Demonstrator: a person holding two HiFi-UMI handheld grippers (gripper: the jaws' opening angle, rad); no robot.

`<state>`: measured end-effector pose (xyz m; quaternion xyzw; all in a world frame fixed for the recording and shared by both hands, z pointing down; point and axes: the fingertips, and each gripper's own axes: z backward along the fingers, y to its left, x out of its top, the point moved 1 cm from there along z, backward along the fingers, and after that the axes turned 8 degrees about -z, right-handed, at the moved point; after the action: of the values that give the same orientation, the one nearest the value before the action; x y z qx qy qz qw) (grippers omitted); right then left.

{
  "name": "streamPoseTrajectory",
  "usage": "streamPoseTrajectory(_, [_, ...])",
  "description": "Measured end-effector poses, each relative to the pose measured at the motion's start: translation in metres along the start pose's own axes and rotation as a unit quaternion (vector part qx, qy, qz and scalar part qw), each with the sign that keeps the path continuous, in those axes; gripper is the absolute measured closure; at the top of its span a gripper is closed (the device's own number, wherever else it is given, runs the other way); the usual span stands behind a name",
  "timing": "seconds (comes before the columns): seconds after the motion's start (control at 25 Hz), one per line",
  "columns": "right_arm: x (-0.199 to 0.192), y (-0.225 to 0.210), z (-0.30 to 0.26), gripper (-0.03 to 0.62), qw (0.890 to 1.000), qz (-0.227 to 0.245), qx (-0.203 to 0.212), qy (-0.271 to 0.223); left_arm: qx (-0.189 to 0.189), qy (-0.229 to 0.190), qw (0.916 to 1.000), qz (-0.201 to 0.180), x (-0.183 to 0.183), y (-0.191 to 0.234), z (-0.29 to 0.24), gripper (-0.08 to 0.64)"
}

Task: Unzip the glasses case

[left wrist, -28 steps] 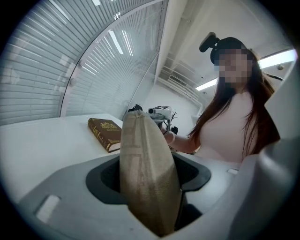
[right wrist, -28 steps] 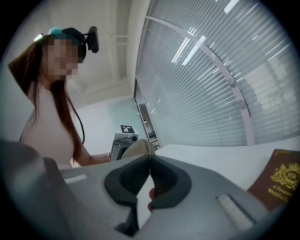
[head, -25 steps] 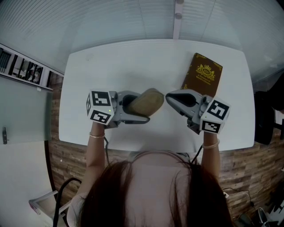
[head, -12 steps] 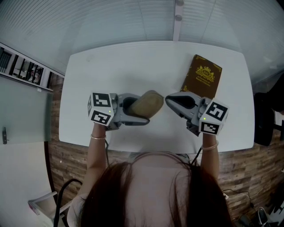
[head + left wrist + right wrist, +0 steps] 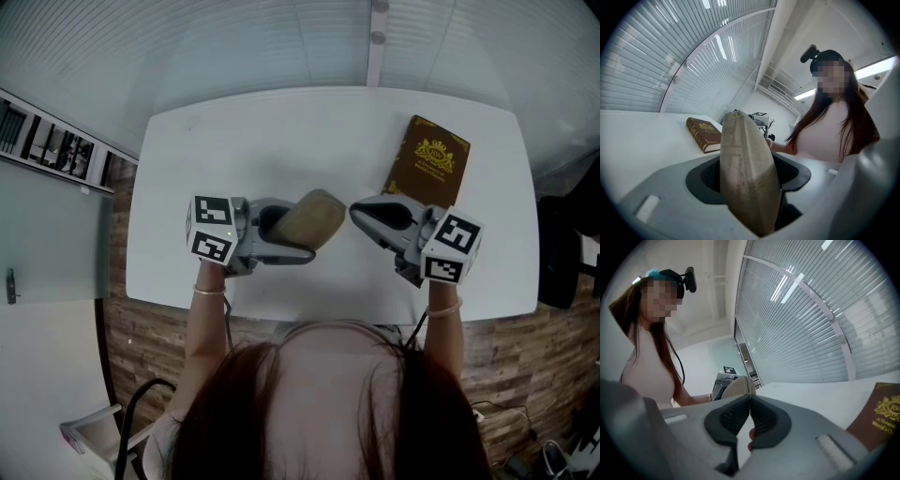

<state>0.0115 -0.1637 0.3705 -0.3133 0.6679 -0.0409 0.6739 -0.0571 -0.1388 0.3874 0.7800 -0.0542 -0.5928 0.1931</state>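
Head view: a white table (image 5: 281,122) is seen from above. The glasses case (image 5: 314,216), tan and oval, is held above the middle of the table, nearer the near edge. The left gripper (image 5: 302,234) is clamped on its left half, one jaw on the far side and one on the near side. The right gripper (image 5: 353,208) is brought in from the right, its tips at the case's right end. A brown book (image 5: 427,164) with a gold crest is laid flat far right on the table.

Left gripper view: the jaws are spread wide and pressed on the case, which stands edge-on between the dark pads. The fabric seam is turned toward the camera. The book is seen beyond on the left, and a person (image 5: 825,136) on the right.

Right gripper view: the jaws are closed – pads meeting along a thin line. The case's rounded end is seen just past the tips. Whether a zip pull is pinched between the pads cannot be told.
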Motion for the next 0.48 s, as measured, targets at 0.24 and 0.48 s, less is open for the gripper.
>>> streamPoseTrajectory(0.24, [-0.0039, -0.0002, -0.0014, 0.586, 1.000, -0.005, 0.005, 0.001, 0.005, -0.015, 0.9999, 0.004, 0.0056, 0.0005, 0.0036, 0.262])
streamPoseTrajectory(0.48, [-0.0038, -0.0004, -0.0061, 0.586, 1.000, -0.011, 0.007, -0.008, 0.010, -0.044, 0.9989, 0.010, 0.0106, 0.0044, 0.0083, 0.262])
